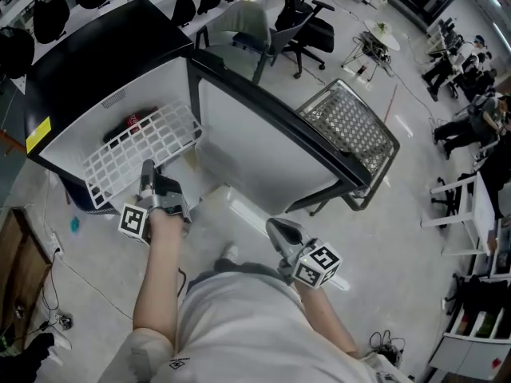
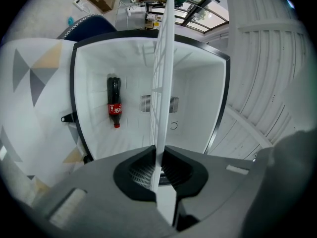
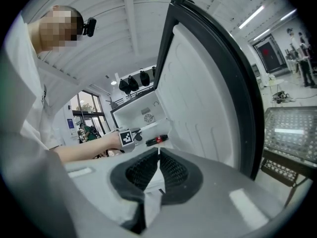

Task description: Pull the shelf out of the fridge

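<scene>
Shelf (image 1: 144,148), a white wire grid, sits partly drawn out of the open fridge (image 1: 88,70), its front edge jutting past the cabinet's lip toward seven o'clock in the head view while its back part lies inside the white cavity. The left gripper (image 1: 148,172) is clamped on that front edge. In the left gripper view the grid runs edge-on from twelve o'clock straight down into the jaws, which press on it from both sides, a grip that suits a straight pull along the runners without twisting the grid. A cola bottle (image 2: 114,108) lies inside the cavity at about nine o'clock from the shelf in that view, apart from the wires, so it looks unlikely to be dragged along. The door (image 1: 271,142) stands swung wide at about one o'clock from the left gripper, which leaves the shelf a free path out. The right gripper (image 1: 281,231) hangs near the person's body at about four o'clock from the left one, its jaws together on nothing; judged from this, it is kept back, perhaps ready to support the shelf's free side once more of it is out.
</scene>
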{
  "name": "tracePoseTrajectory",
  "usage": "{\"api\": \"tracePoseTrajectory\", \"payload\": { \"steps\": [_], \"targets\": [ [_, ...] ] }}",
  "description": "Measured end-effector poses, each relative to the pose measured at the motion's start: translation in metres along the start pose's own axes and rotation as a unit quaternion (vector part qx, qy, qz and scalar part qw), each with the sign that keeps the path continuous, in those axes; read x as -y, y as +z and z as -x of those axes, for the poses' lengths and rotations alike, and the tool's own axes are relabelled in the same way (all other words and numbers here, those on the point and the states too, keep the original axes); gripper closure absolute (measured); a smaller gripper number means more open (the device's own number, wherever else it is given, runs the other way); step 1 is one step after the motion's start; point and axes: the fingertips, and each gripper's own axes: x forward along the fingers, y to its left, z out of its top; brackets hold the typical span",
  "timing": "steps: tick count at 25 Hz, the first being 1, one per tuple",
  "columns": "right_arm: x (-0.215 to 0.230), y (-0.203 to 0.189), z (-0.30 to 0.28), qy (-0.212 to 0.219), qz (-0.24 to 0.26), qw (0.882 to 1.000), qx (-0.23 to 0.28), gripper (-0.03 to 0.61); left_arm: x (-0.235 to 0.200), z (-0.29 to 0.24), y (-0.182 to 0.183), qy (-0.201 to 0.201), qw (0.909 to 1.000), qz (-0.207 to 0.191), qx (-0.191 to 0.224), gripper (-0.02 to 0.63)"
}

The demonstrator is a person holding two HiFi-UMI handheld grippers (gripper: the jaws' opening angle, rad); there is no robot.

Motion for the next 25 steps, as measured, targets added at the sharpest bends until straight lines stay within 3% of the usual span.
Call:
{"api": "tracePoseTrajectory", "payload": {
  "steps": [15,25],
  "targets": [
    [0.001,0.001,0.000,-0.008,-0.002,1.000,0.002,0.566,-0.016,0.002,0.005,-0.003,0.9998,-0.019,0.001,0.580],
    [-0.002,0.003,-0.011,-0.001,0.004,1.000,-0.004,0.566,-0.017,-0.008,0.068,-0.002,0.9972,-0.035,0.066,0.568]
  ]
}}
